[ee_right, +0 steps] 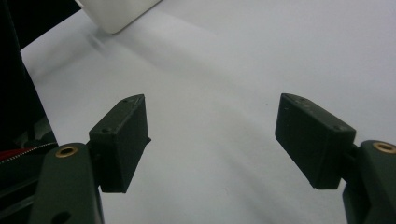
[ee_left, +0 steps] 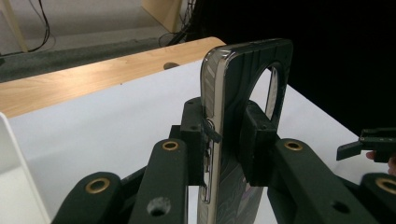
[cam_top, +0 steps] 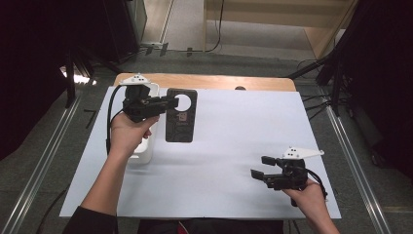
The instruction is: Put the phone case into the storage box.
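Left gripper (cam_top: 171, 102) clamped on the phone case (cam_top: 181, 116), 2 jaws pinching its long edge near the round cutout. Case is lifted off the white sheet (cam_top: 229, 146) and hangs down from the jaws. White tray (cam_top: 146, 148) sits directly under that hand. Right gripper (cam_top: 260, 166) jaws apart, holding nothing, low over the sheet, well apart from the case.

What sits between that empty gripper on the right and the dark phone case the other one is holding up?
Nothing visible. The right gripper is open above bare white table cover, and the phone case, clamped in the left gripper, hangs across open space.
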A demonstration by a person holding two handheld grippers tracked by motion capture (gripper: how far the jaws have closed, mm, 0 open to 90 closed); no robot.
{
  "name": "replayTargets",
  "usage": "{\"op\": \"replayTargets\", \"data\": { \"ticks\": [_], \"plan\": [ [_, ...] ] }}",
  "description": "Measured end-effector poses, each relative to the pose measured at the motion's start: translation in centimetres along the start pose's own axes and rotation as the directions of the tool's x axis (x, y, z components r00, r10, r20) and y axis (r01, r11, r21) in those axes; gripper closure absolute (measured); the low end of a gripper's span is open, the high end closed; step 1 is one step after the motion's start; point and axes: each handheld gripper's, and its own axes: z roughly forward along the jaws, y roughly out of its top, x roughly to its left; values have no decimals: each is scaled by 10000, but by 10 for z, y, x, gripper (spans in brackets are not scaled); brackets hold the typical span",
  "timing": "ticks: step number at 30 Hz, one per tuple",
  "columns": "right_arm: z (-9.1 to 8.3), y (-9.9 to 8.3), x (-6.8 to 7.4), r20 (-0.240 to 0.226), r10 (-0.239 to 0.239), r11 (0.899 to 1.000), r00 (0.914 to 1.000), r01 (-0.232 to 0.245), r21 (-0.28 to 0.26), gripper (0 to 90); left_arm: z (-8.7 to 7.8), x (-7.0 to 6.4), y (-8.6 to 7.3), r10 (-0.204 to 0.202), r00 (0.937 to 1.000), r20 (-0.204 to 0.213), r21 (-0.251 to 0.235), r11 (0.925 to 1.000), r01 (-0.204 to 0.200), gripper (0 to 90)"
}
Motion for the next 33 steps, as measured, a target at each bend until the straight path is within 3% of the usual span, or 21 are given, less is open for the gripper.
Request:
{"op": "replayTargets", "data": {
  "ticks": [15,20,22,33],
  "plan": [
    [3,0,1,-100,-20,9999,9999,21,98,246,-10,18,1,-266,9991,-325,-188,9995,260,740],
    [4,0,1,-80,-14,9999,10000,15,99,246,-11,21,3,-364,9989,-305,-269,9990,356,740],
    [4,0,1,-68,-9,9999,10000,10,102,246,-11,22,5,-487,9988,-64,-324,9983,484,740],
    [5,0,2,-132,-26,9999,9999,28,155,246,-11,23,18,-74,9987,-513,-235,9997,62,739]
  ]
}}
